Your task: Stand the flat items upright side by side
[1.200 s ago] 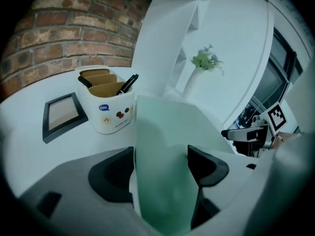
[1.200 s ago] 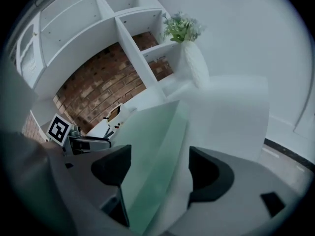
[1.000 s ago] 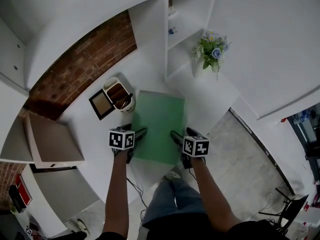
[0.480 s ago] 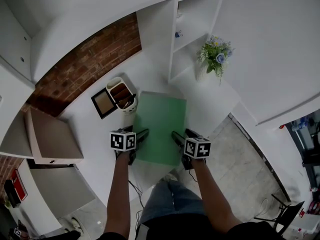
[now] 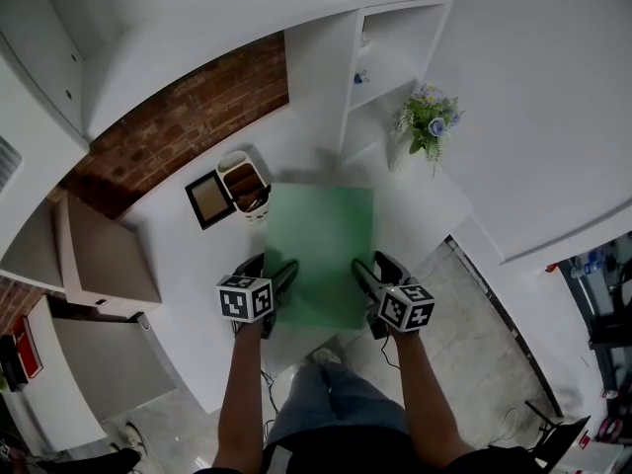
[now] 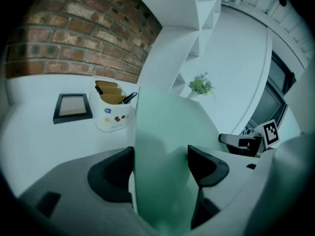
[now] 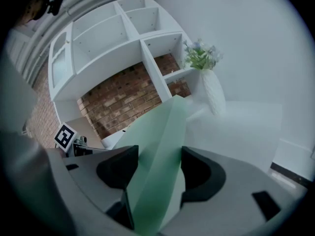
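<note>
A flat green book (image 5: 321,245) lies on the white table (image 5: 183,265), with its near edge held up between both grippers. My left gripper (image 5: 269,271) clamps the near left edge; in the left gripper view the green book (image 6: 167,127) fills the gap between the left gripper's (image 6: 160,163) pads. My right gripper (image 5: 373,267) grips the near right edge. Its jaws have just been closing, and in the right gripper view the green book (image 7: 162,127) sits pressed between the right gripper's (image 7: 158,168) pads.
A dark picture frame (image 5: 207,200) lies flat beside a white pen cup (image 5: 245,186) behind the book on the left. A flower vase (image 5: 430,126) stands at the back right beside a white shelf unit (image 5: 385,57). A brick wall (image 5: 188,117) backs the table.
Both grippers have risen with the book's near edge, so the book now tilts up toward me. The right jaws have narrowed onto the book.
</note>
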`<act>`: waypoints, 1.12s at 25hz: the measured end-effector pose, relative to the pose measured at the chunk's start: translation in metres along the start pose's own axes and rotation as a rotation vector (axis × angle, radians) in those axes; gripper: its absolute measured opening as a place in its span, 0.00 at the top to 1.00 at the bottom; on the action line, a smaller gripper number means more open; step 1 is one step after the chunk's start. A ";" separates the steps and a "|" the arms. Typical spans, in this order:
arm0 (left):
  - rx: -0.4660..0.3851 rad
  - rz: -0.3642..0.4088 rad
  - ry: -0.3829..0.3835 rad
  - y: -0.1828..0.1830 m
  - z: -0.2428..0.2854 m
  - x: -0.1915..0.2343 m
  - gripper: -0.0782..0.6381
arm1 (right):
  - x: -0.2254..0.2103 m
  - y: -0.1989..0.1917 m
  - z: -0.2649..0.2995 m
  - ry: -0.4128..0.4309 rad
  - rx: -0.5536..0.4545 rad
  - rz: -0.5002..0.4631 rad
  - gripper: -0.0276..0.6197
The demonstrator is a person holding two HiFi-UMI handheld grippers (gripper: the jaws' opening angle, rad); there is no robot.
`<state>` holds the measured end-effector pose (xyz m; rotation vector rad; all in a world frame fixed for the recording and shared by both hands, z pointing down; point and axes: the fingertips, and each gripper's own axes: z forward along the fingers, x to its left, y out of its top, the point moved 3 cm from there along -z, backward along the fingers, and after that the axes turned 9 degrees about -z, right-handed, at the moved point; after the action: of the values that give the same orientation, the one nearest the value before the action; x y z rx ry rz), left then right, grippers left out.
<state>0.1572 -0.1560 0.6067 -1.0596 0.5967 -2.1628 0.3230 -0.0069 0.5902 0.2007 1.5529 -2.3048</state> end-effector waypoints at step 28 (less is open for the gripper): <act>-0.646 0.150 0.495 -0.012 -0.217 0.093 0.44 | 0.221 0.036 0.075 0.438 -0.342 -0.730 0.54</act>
<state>-0.0666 -0.1896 0.5389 -0.7281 1.6277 -2.1447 0.1373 -0.1345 0.5199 0.0497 2.5564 -2.5503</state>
